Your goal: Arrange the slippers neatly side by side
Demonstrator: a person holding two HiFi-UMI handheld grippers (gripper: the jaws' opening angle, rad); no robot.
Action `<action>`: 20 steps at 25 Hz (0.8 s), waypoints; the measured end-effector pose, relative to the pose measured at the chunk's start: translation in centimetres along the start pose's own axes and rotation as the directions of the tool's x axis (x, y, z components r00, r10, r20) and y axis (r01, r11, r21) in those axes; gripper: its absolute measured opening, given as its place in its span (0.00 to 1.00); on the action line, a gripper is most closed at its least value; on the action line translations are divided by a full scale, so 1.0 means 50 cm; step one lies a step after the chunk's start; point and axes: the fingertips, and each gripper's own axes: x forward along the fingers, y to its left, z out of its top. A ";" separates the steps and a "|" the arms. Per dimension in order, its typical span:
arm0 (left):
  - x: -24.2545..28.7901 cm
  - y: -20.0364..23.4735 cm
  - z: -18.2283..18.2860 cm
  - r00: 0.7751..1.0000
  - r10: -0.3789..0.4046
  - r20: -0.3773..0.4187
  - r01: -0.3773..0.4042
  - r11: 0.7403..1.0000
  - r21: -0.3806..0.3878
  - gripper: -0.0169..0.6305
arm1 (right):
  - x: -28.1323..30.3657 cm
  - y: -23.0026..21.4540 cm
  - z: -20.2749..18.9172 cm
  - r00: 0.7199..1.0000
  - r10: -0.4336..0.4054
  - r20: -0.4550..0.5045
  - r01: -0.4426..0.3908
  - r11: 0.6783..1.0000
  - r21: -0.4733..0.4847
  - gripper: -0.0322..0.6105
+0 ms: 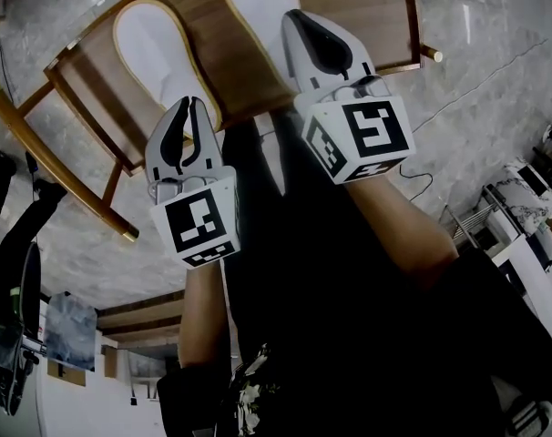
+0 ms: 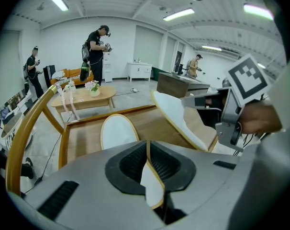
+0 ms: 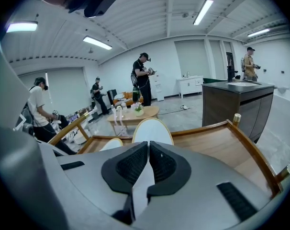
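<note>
**A:** Where are the slippers, and who has them?

**B:** Both are over the wooden rack (image 1: 244, 76). The left tool (image 1: 190, 107) has its jaws pinched nearly closed on the tan rim of the left slipper (image 1: 158, 48). The right tool (image 1: 299, 21) grips the right slipper (image 1: 253, 7) the same way.

**A:** How do we set them down well?

**B:** I'd level the right slipper first, since it looks tilted in the left gripper view. Then bring the heels onto one line with the long sides parallel and a narrow gap between, and lower both flat before letting go.

**A:** Any edges to mind?

**B:** A raised rail (image 1: 71, 167) runs close beside the left slipper, and there's a brass-capped post (image 3: 237, 118) at the right corner. The open wood lies right of the right slipper, so shift that way if either needs room
</note>
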 end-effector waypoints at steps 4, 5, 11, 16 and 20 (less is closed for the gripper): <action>-0.009 0.019 -0.008 1.000 -0.012 -0.003 0.012 1.000 0.012 0.06 | 0.007 0.017 0.007 0.999 -0.029 0.022 0.028 0.999 0.029 0.06; -0.011 0.024 -0.010 1.000 -0.014 -0.004 0.014 1.000 0.013 0.06 | 0.008 0.023 0.007 0.999 -0.030 0.025 0.030 0.999 0.030 0.06; -0.025 0.051 -0.019 1.000 -0.023 -0.003 0.023 0.999 0.026 0.06 | 0.014 0.052 -0.006 0.999 -0.040 0.021 0.039 0.999 0.028 0.06; -0.048 0.053 -0.067 1.000 -0.018 -0.001 0.018 1.000 0.023 0.06 | -0.005 0.072 -0.056 0.999 -0.043 0.009 0.043 0.999 0.027 0.06; -0.048 0.091 -0.062 1.000 -0.011 -0.006 0.011 1.000 0.012 0.06 | 0.026 0.094 -0.053 0.999 -0.044 -0.005 0.045 0.998 0.043 0.06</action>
